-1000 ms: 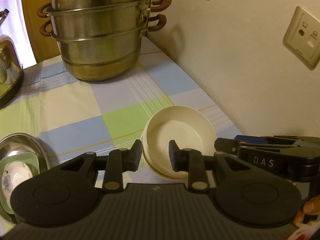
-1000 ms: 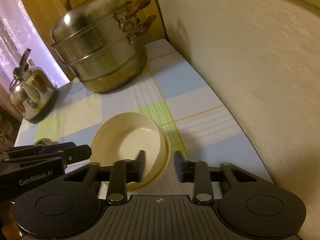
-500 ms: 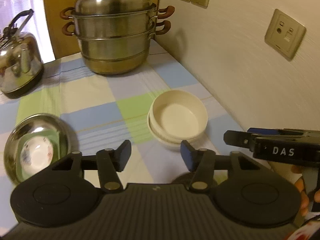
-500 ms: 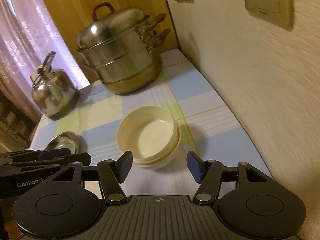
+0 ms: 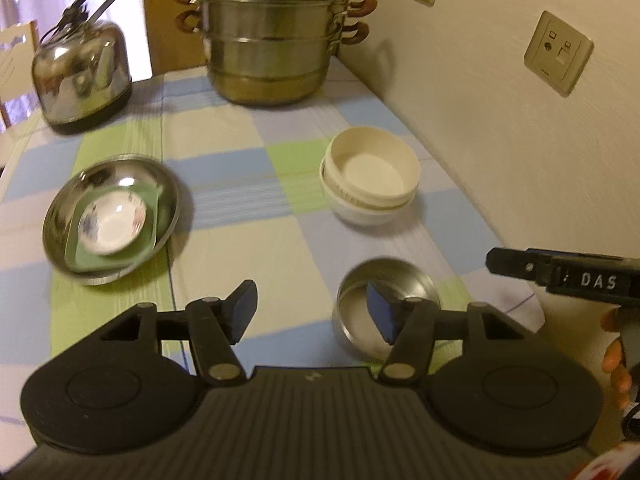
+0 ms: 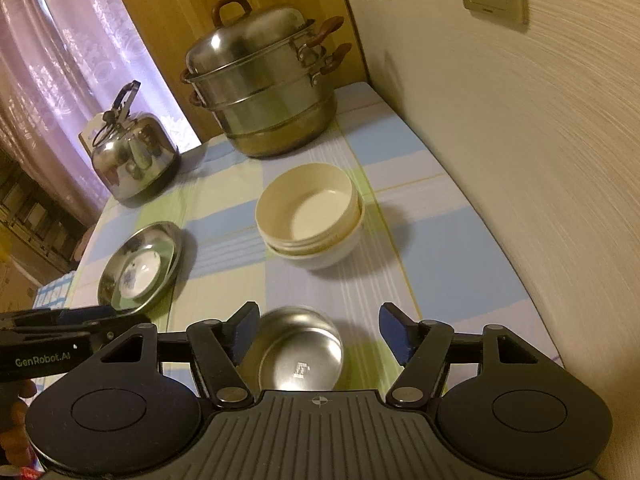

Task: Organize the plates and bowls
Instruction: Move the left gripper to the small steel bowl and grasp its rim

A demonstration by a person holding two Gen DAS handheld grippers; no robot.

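Observation:
Two cream bowls (image 5: 370, 176) sit nested on the checked tablecloth near the wall; they also show in the right wrist view (image 6: 310, 216). A small steel bowl (image 5: 386, 306) stands close in front, under my right gripper (image 6: 320, 334) in its view, where it shows as a shiny bowl (image 6: 296, 354). A steel plate (image 5: 110, 212) at the left holds a green dish and a floral saucer (image 5: 112, 224). My left gripper (image 5: 312, 314) is open and empty above the cloth. My right gripper is open and empty too.
A large steel steamer pot (image 5: 272, 36) stands at the back by the wall. A steel kettle (image 5: 82, 76) stands at the back left. The wall (image 5: 500, 128) with sockets runs along the table's right edge.
Both grippers let go of the cream bowl, opened wide and pulled back and up. The nested cream bowls stay on the cloth. The small steel bowl came into view.

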